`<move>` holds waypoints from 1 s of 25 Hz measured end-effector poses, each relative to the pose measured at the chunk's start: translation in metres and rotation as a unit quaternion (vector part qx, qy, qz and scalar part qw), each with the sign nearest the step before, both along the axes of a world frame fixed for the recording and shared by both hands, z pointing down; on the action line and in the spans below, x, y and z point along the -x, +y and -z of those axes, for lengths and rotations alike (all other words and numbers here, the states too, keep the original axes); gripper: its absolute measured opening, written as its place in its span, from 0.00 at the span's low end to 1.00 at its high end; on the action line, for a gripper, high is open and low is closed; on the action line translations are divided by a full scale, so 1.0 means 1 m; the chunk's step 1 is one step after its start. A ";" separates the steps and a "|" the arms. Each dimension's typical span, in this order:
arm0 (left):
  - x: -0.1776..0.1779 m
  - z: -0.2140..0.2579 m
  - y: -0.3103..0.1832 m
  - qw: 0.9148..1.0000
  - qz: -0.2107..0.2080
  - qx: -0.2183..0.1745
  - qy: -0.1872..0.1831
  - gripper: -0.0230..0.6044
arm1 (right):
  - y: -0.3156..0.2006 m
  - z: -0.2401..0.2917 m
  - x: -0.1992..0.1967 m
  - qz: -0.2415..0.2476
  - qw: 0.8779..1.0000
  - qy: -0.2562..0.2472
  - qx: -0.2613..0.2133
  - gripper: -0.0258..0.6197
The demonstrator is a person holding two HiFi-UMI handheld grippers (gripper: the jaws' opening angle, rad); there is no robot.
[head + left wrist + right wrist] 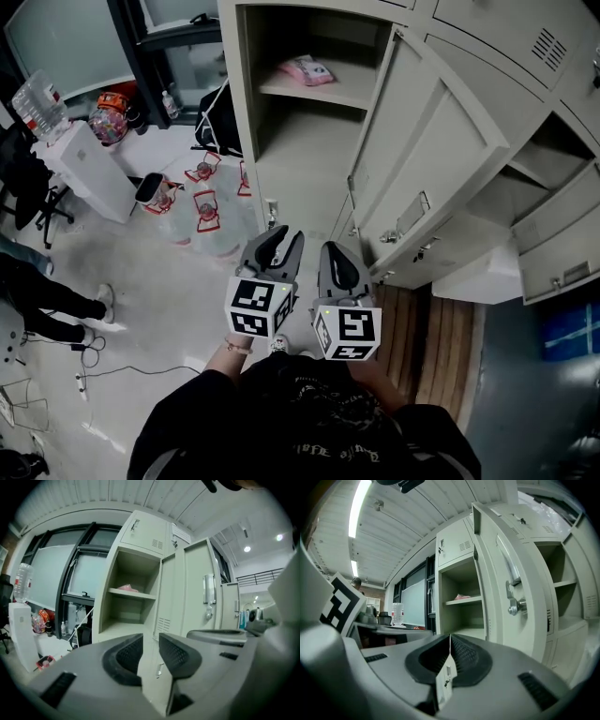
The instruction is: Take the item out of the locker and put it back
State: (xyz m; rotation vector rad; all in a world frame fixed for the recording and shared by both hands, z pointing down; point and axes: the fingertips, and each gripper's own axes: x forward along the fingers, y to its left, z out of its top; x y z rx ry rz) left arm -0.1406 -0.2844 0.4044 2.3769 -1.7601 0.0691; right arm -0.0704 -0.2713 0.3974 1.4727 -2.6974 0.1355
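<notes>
The pink packet [307, 70] lies flat on the upper shelf [323, 96] of the open locker [246, 122], well apart from both tools. Its long axis seems to run across the shelf's width, slightly skewed; I cannot tell which end is the front.

The left tool [286, 239] has its jaws partly apart with nothing between them. The right tool [330, 251] is closed and empty.

A low, flat packet gives little to pinch, so jaws coming in level may push it to the back wall. The swung-out door [441, 159] could also catch the right tool.
</notes>
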 end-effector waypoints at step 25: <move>0.029 0.138 -0.147 0.997 0.006 -0.079 -0.023 0.30 | -0.081 0.115 0.027 -0.041 0.994 -0.024 -0.099 0.05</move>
